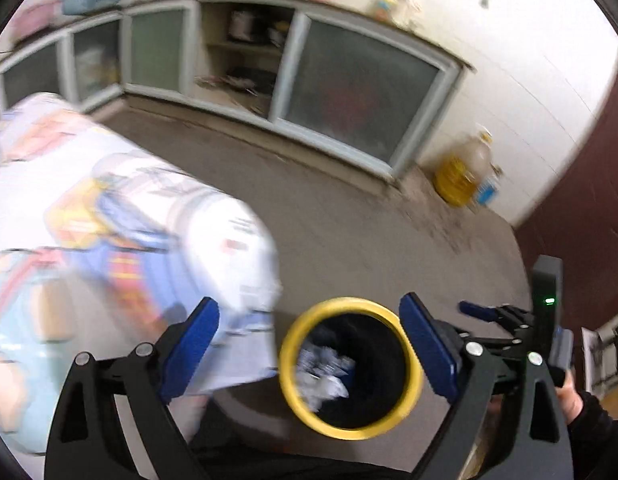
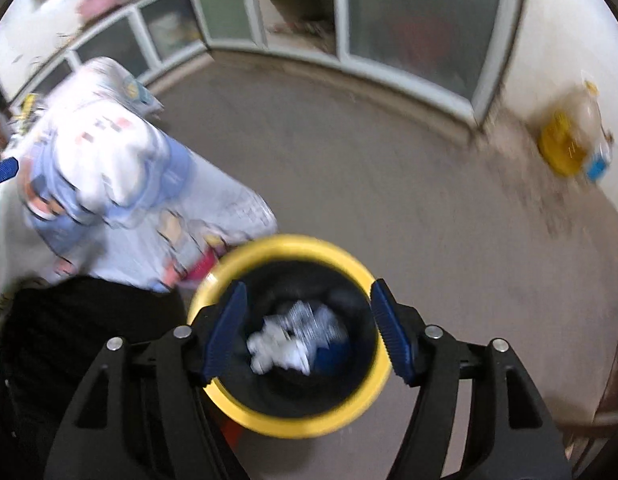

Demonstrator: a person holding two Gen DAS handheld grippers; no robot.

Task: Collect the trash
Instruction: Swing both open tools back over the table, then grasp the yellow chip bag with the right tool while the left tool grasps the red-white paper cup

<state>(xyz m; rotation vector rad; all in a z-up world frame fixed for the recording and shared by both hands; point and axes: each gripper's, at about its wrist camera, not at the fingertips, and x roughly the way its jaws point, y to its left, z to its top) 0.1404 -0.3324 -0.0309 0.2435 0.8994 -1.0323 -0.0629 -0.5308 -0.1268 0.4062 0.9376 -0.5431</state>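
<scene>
Two hand-held grippers, left [image 1: 309, 350] and right [image 2: 309, 330], gaping, empty

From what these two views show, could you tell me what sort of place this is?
Probably a lived-in home room, perhaps a kitchen or storeroom: low cabinets with frosted sliding doors, a large oil jug on the bare floor, and a yellow-rimmed bin.

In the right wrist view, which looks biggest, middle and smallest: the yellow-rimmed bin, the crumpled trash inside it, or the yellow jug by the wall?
1. Bin
2. Trash
3. Jug, though it stands farther away, so its true size is unsure.
</scene>
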